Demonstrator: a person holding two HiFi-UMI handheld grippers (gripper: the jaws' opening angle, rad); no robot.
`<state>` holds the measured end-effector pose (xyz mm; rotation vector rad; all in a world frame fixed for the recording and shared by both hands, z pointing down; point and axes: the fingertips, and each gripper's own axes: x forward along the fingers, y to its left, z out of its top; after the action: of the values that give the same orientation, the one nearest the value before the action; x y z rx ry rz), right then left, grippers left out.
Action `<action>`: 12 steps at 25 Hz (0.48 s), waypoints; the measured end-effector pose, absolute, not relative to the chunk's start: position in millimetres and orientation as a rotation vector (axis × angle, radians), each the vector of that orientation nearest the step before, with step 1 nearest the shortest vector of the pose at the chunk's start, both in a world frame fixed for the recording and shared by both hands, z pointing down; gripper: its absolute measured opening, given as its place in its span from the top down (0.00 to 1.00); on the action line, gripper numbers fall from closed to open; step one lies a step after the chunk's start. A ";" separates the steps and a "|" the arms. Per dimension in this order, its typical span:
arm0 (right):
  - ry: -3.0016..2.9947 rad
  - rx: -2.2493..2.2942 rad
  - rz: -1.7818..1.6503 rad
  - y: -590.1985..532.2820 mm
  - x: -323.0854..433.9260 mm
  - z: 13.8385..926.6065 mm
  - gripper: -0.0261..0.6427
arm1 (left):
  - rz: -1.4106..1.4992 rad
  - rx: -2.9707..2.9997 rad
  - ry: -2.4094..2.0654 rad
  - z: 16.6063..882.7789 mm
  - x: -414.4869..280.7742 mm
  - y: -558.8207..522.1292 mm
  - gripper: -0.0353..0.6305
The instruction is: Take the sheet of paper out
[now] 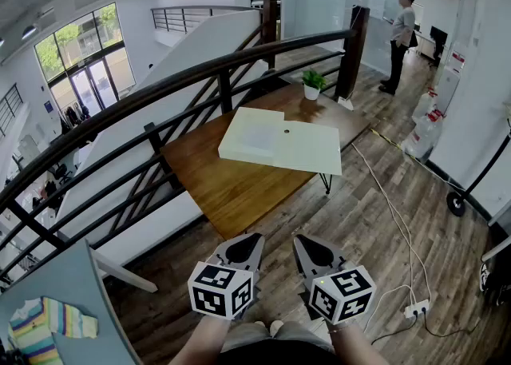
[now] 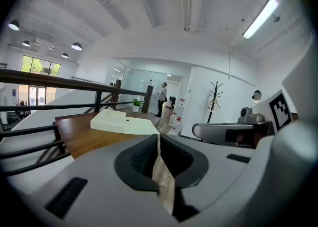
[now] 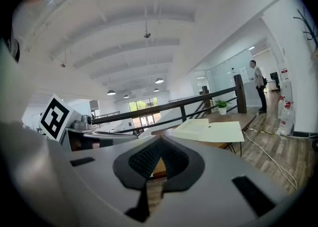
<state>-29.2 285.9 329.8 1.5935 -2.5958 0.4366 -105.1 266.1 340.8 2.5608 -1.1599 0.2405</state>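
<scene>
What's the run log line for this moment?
left gripper: shut, empty | right gripper: shut, empty | cream box: on wooden table, untouched | task: not started

Flat box [image 1: 281,142] on table [image 1: 231,184], potted plant [image 1: 313,82] behind it, railing [image 1: 160,84] left of table, person [image 1: 399,32] beyond

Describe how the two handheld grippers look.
Both the left gripper and the right gripper have light grey, wedge-shaped plastic bodies tapering to a point, with black ribbed pads inside the jaws. Each carries a white cube printed with black square markers. No cables show on them.
</scene>
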 end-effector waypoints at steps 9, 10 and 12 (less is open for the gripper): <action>-2.608 1.578 0.482 280.8 -38.8 334.1 0.92 | 0.237 2.525 -1.178 347.2 -114.7 255.3 0.90; -2.609 1.583 0.490 281.3 -39.7 334.3 0.92 | 0.240 2.524 -1.174 348.3 -115.0 256.0 0.90; -2.619 1.598 0.487 280.4 -41.3 331.5 0.92 | 0.239 2.529 -1.171 348.5 -116.4 255.2 0.90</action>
<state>-41.3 280.4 331.5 1.5981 -2.6191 0.4868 -116.4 255.2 348.5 2.5293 -1.1705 0.2394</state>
